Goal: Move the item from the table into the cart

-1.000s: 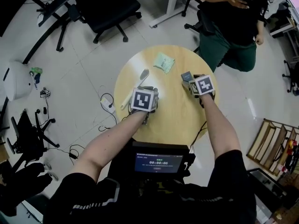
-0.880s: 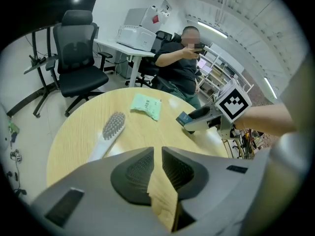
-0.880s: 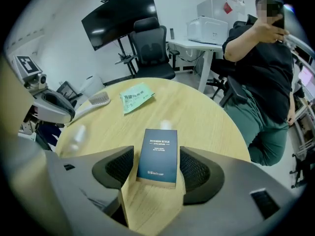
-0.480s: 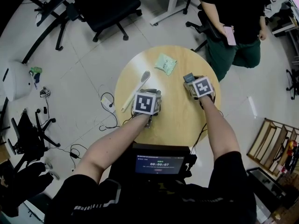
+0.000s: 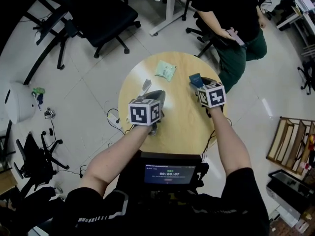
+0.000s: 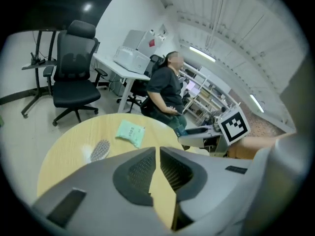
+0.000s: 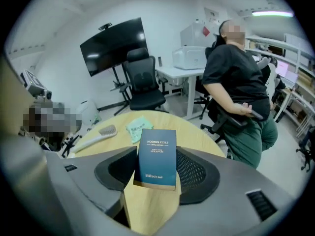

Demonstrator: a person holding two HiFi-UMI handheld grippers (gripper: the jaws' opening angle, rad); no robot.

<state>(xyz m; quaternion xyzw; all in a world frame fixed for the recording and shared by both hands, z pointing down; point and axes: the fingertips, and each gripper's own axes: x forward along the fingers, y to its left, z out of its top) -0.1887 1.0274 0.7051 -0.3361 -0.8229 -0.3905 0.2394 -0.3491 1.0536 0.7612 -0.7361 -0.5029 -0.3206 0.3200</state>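
While the right tongs (image 7: 156,167) clamp an upright dark blue box (image 7: 157,151) near the surface's (image 5: 182,122) far right edge, the left tongs (image 6: 157,167) hover nearly closed and empty. A green packet (image 5: 165,70) lies by the far edge.

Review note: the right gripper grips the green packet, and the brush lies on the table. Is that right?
Not quite. The right gripper grips a blue box, not the green packet. The packet lies on the table near the brush, which does lie there. The right gripper view shows this.
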